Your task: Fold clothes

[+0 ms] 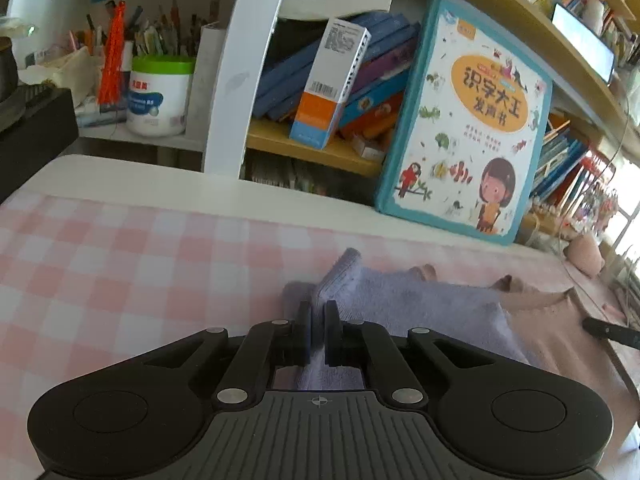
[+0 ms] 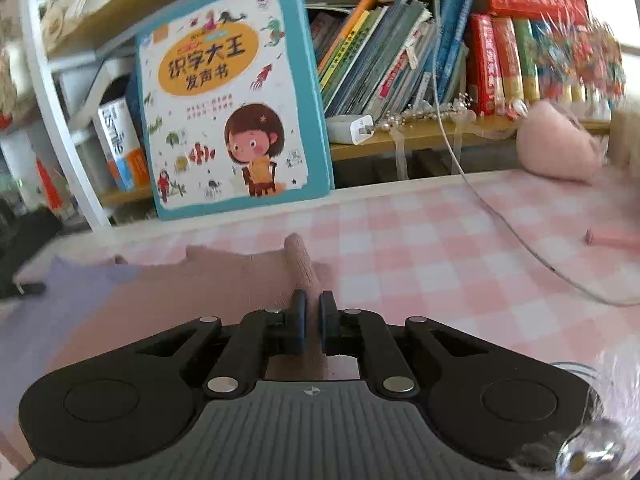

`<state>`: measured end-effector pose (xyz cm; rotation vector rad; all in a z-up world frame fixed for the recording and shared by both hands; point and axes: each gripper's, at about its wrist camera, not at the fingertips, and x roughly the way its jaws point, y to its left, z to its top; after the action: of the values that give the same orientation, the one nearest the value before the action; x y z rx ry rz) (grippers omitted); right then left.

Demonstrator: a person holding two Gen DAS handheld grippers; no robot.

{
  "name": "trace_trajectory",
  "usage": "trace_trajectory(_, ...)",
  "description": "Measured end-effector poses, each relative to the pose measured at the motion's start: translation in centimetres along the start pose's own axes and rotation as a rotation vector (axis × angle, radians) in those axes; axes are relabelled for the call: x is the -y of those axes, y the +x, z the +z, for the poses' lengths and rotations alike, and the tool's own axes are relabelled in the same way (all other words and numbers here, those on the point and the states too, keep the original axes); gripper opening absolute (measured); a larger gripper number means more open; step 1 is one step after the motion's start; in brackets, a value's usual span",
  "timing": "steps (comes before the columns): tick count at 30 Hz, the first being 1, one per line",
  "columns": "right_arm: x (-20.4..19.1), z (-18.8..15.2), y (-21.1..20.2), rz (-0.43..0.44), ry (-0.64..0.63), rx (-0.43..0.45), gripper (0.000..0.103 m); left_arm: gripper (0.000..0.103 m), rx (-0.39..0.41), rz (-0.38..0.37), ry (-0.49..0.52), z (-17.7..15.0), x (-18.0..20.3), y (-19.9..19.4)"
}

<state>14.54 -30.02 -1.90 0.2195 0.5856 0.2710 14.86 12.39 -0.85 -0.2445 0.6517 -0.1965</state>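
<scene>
I'm pinching the lilac-and-pink garment (image 1: pixel 420 300) lying on the checked counter (image 1: pixel 120 264): left tongs (image 1: pixel 319 332) clamped on its lilac corner, right tongs (image 2: pixel 313 322) on the pink. Lifting evenly toward 12 o'clock should be keeping the fold edge straight.

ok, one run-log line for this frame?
task: fold clothes | left gripper: shut on lavender cloth | right gripper: shut on pink cloth | surface: checked tablecloth

Both wrist views face the picture book (image 1: pixel 466 120) closely.
</scene>
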Motion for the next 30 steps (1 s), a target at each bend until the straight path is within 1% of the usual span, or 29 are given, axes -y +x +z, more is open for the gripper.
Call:
trace_trajectory(2, 0.6, -0.1, 0.1, 0.018, 0.03, -0.002, 0.007, 0.006, 0.003, -0.009, -0.007, 0.0, -0.2, 0.0)
trace_trajectory(3, 0.7, -0.2, 0.1, 0.021, 0.034, -0.002, 0.007, 0.008, 0.004, -0.016, -0.012, 0.0, -0.4, 0.0)
trace_trajectory(5, 0.7, -0.3, 0.0, 0.018, 0.035, 0.0, 0.008, 0.01, 0.008, -0.027, -0.029, 0.1, -0.8, -0.3)
trace_trajectory(7, 0.8, -0.3, -0.6, 0.019, 0.051, -0.001, 0.01, 0.014, 0.007, -0.02, -0.031, 0.2, -0.8, -1.0)
trace_trajectory(8, 1.0, -0.3, -1.0, 0.025, 0.069, -0.002, 0.014, 0.018, 0.008, -0.01, -0.024, 0.2, -0.6, -1.5)
trace_trajectory(9, 1.2, -0.2, -1.3, 0.031, 0.087, -0.003, 0.019, 0.02, 0.013, 0.005, -0.006, 0.0, -0.3, -2.1)
trace_trajectory(10, 1.5, -0.3, -1.8, 0.039, 0.113, -0.007, 0.02, 0.02, 0.016, 0.019, 0.01, -0.2, -0.1, -2.6)
trace_trajectory(11, 1.9, -0.4, -2.3, 0.047, 0.143, -0.016, 0.024, 0.024, 0.015, 0.028, 0.02, -0.5, 0.1, -3.2)
trace_trajectory(12, 2.2, -0.5, -2.8, 0.057, 0.172, -0.027, 0.027, 0.031, 0.011, 0.027, 0.022, -0.8, 0.1, -3.7)
trace_trajectory(14, 2.9, -0.8, -3.5, 0.083, 0.22, -0.047, 0.03, 0.039, -0.006, 0.002, -0.004, -1.5, -0.1, -4.4)
trace_trajectory(18, 3.8, -1.8, -4.5, 0.147, 0.285, -0.081, 0.031, 0.038, -0.046, -0.058, -0.074, -2.8, -0.8, -5.0)
trace_trajectory(20, 3.7, -2.2, -4.2, 0.168, 0.299, -0.108, 0.03, 0.038, -0.046, -0.077, -0.118, -3.1, -1.3, -4.7)
trace_trajectory(22, 3.2, -2.4, -3.8, 0.189, 0.291, -0.127, 0.021, 0.034, -0.045, -0.096, -0.163, -3.3, -1.7, -4.5)
trace_trajectory(23, 2.9, -2.4, -3.6, 0.186, 0.282, -0.127, 0.02, 0.028, -0.045, -0.106, -0.186, -3.5, -1.9, -4.3)
trace_trajectory(24, 2.5, -2.4, -3.5, 0.181, 0.272, -0.126, 0.02, 0.026, -0.044, -0.113, -0.205, -3.6, -2.1, -4.2)
trace_trajectory(26, 1.6, -2.4, -3.3, 0.176, 0.249, -0.119, 0.019, 0.025, -0.033, -0.098, -0.215, -3.6, -2.5, -4.4)
trace_trajectory(30, -0.2, -2.3, -2.2, 0.198, 0.223, -0.125, 0.019, 0.025, -0.016, -0.053, -0.23, -3.3, -3.9, -5.1)
